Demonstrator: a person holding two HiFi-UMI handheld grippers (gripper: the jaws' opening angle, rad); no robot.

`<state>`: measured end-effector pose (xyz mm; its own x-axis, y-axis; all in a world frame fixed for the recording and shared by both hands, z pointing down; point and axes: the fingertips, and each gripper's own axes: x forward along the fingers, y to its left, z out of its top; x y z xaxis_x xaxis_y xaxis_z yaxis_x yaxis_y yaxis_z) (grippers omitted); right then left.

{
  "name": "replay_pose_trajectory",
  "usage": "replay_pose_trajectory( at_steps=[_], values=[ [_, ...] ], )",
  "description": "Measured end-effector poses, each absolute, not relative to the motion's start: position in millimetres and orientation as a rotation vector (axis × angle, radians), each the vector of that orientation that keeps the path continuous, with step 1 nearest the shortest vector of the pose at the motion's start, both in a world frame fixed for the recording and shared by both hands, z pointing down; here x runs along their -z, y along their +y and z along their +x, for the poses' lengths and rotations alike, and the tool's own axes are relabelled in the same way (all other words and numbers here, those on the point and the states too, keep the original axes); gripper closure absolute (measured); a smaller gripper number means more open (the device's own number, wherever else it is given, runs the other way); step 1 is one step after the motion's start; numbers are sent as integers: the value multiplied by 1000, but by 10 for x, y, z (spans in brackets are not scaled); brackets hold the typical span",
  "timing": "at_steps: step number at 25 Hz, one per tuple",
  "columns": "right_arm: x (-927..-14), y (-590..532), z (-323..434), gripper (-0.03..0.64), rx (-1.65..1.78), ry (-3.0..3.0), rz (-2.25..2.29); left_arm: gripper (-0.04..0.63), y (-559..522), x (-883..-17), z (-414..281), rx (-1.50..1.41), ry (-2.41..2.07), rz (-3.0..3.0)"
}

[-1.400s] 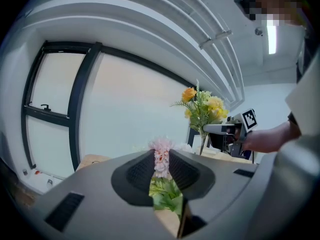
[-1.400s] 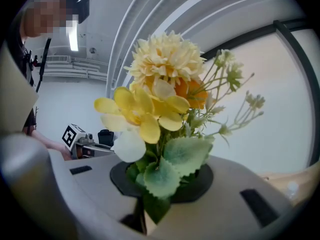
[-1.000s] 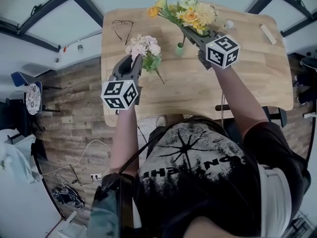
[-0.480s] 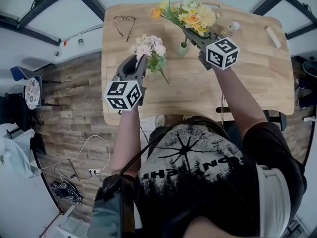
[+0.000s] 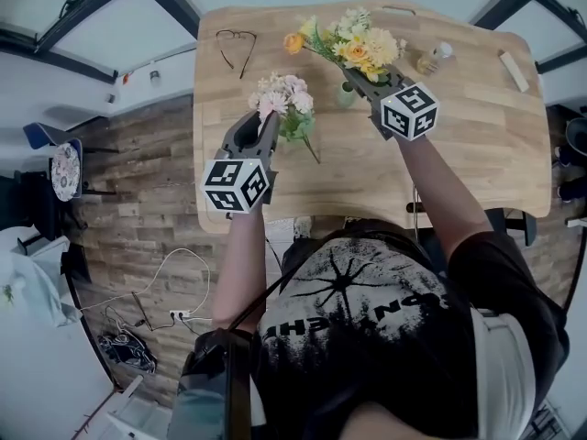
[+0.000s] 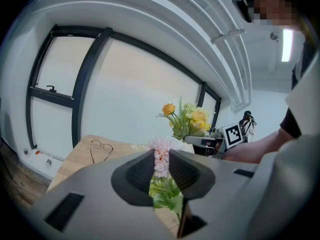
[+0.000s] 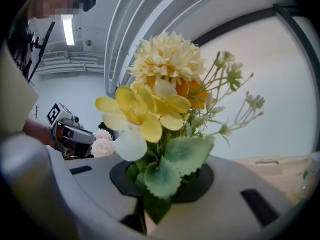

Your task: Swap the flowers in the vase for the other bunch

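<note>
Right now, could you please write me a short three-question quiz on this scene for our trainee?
1. Multiple choice: what colour are the flowers in the left gripper? A) yellow B) pink C) blue
2. True or false: the right gripper is empty.
3. Short answer: in the head view, what lies near the far left corner of the table?

Key
1. B: it is shut on the pink bunch.
2. False: it is shut on the yellow bunch.
3. A pair of glasses.
</note>
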<state>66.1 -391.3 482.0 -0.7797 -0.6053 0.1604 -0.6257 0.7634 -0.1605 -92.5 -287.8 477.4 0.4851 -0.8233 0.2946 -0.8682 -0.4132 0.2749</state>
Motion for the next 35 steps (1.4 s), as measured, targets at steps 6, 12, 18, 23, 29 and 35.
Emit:
replay_pose_trajectory(
  at_steps=[6, 12, 18, 23, 29, 35],
  values=[
    [-5030, -3884, 638, 545, -344, -2837, 998, 499, -2825, -4854, -936, -174, -1402, 2331],
    [-5210, -3900, 638, 545, -373, -2812, 999, 499, -2801, -4922, -934, -199, -1383, 2325],
    [-5322, -3923, 671, 545, -410, -2796, 1017, 499, -2789, -4972, -928, -218, -1372, 2319],
    [-5378, -3931, 670, 545, -440, -2797, 1020, 499, -2751, -5025, -894, -227, -1359, 2314],
    [-5356, -3951, 627, 537, -508, -2814, 994, 499, -2737, -5051, -864, -224, -1346, 2308],
    [-5408, -3966, 637, 505, -529, -2784, 1002, 499, -2703, -5095, -829, -223, -1331, 2302]
  ],
)
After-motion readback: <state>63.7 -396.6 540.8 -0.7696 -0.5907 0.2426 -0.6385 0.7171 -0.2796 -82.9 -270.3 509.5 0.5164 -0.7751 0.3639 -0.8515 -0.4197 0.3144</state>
